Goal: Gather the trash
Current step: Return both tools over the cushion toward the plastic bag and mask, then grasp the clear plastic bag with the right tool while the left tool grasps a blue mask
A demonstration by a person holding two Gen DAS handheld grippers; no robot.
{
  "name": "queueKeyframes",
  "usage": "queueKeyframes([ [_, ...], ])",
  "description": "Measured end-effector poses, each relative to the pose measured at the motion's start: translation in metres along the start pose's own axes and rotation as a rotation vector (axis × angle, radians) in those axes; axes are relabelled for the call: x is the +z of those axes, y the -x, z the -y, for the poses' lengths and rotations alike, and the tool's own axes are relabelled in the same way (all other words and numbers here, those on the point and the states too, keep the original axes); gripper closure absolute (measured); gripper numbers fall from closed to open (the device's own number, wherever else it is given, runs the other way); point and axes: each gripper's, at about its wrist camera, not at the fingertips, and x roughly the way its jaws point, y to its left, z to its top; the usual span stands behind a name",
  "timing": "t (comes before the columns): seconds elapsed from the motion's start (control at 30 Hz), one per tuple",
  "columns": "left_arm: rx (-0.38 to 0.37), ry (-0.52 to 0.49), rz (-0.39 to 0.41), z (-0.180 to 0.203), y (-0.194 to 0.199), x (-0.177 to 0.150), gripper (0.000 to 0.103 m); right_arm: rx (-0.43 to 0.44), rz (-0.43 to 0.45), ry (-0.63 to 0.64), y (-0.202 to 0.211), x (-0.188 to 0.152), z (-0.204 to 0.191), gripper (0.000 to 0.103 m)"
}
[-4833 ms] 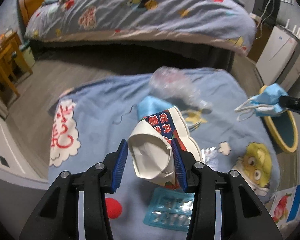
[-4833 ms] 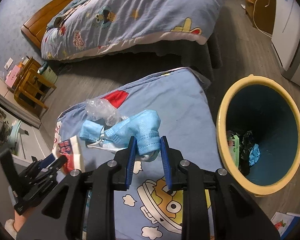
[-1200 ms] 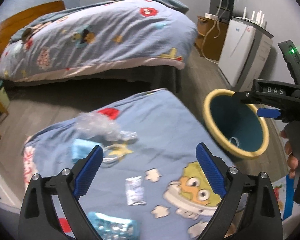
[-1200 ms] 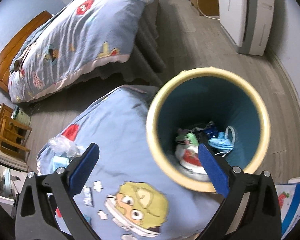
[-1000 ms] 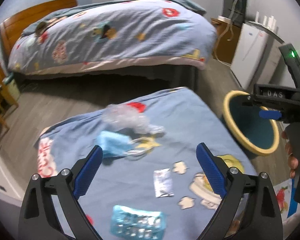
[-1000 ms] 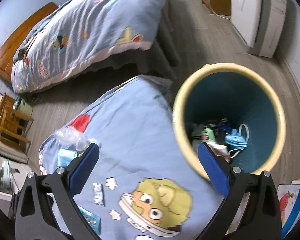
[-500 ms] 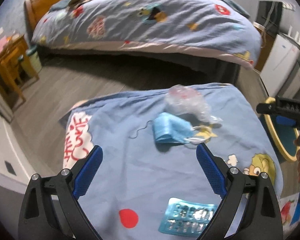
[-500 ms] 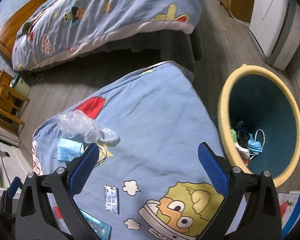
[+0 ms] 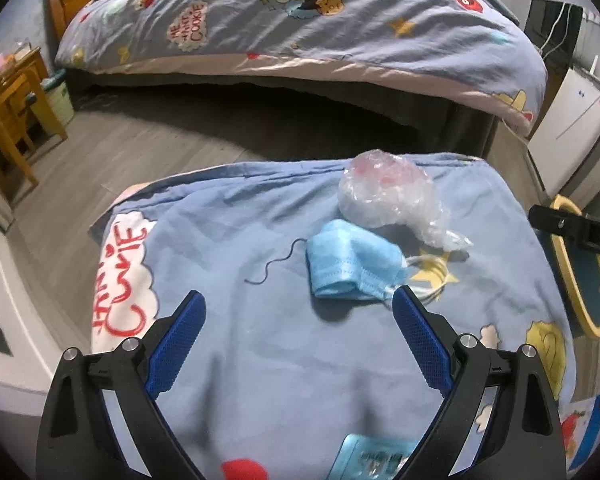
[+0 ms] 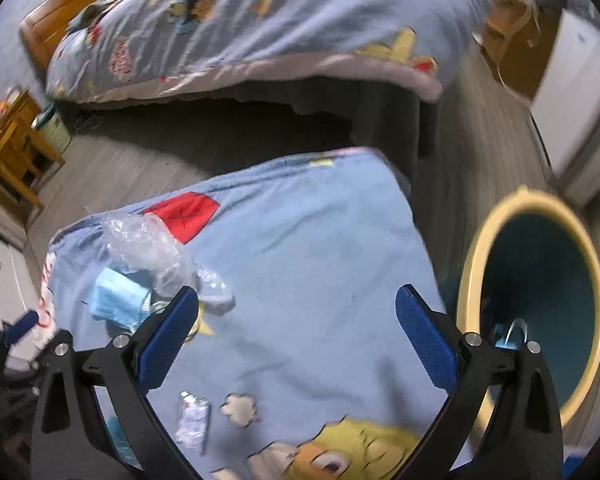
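Nearest the left gripper (image 9: pixel 296 304), whose jaws stand wide apart and empty, a blister pack (image 9: pixel 374 458) lies at the lower edge of the blue sheet (image 9: pixel 240 248). The right gripper (image 10: pixel 298 300) is likewise spread wide and holds nothing; a small foil sachet (image 10: pixel 192 420) lies just under it. Further out, a blue mask (image 9: pixel 350 266) sits just ahead of the left jaws, touching a crumpled clear bag (image 9: pixel 388 200) beyond it. Off the sheet's right edge stands the yellow-rimmed bin (image 10: pixel 472 264), with some trash already at its bottom, a blue mask among it as far as the blur allows. So the job looks partly done: some pieces are binned, and the pack, sachet, mask and bag are left. On the sheet, red lettering on a white cloud is only partly legible. The far bed (image 9: pixel 300 20) has a patch reading "ME WANT COOKIE".
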Motion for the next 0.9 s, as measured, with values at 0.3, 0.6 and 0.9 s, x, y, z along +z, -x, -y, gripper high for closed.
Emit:
queueKeyframes([
  [0.3, -0.033, -0.045, 0.028, 0.011, -0.021, 0.009, 0.021, 0.122, 0.034, 0.092, -0.024, 0.015, -0.027, 0.006],
  [0.6, -0.058, -0.125, -0.038, 0.018, -0.049, 0.012, 0.061, 0.219, -0.007, 0.155, -0.054, 0.022, -0.055, 0.022],
  [0.9, -0.087, -0.116, -0.052, 0.000, -0.045, 0.007, 0.074, 0.288, -0.076, 0.197, -0.073, 0.016, -0.090, 0.040],
])
